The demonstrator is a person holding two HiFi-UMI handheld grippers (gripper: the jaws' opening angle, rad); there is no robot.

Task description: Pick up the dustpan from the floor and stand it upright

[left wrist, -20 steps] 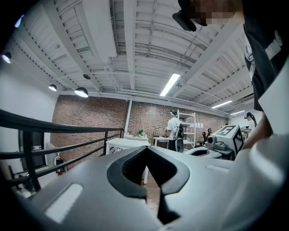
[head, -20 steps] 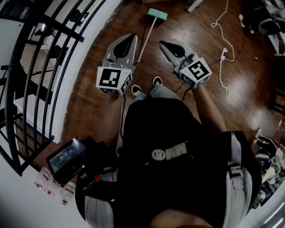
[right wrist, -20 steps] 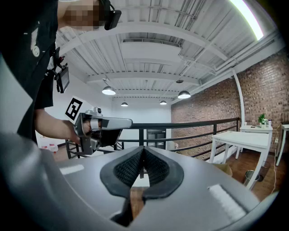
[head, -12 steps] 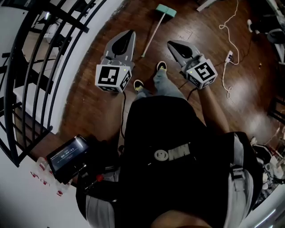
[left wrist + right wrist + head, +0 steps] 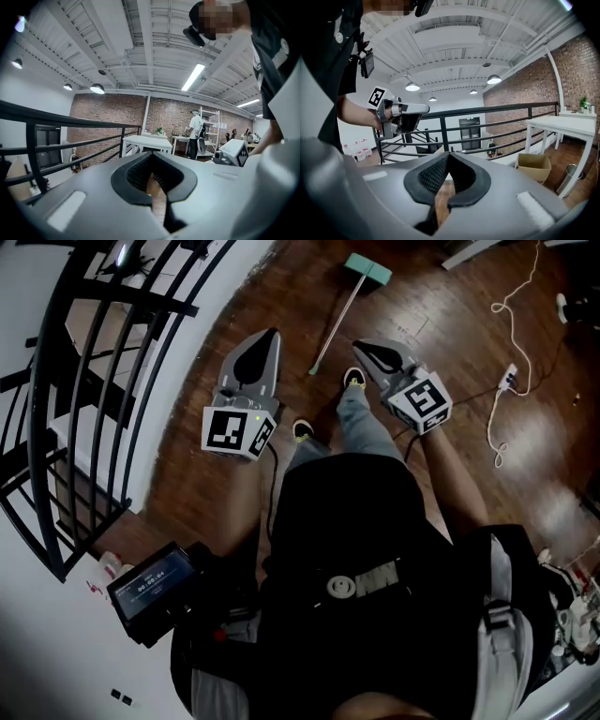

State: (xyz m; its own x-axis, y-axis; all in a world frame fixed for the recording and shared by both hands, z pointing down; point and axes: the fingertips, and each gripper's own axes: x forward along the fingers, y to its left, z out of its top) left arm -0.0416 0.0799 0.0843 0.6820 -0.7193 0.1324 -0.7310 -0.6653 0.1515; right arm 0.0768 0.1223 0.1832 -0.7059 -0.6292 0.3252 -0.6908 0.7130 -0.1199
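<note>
The dustpan [image 5: 367,270] lies flat on the wooden floor at the top of the head view. It has a teal pan and a long pale handle [image 5: 333,326] that runs down toward my feet. My left gripper [image 5: 272,335] hangs above the floor to the left of the handle's near end, jaws together and empty. My right gripper [image 5: 360,346] is just right of that end, also shut and empty. Neither touches the dustpan. The left gripper view [image 5: 151,154] and the right gripper view [image 5: 448,153] both look out level across the room and do not show the dustpan.
A black railing [image 5: 84,381] borders the floor on the left. A white cord with a power strip [image 5: 511,371] lies on the floor to the right. A white table [image 5: 562,124] and a cardboard box [image 5: 534,166] stand ahead of the right gripper. A person [image 5: 194,133] stands far back by shelves.
I have stepped forward and the head view has swung, so the dustpan and cord now sit further right. Both grippers stay shut and empty, either side of the handle's near end.
</note>
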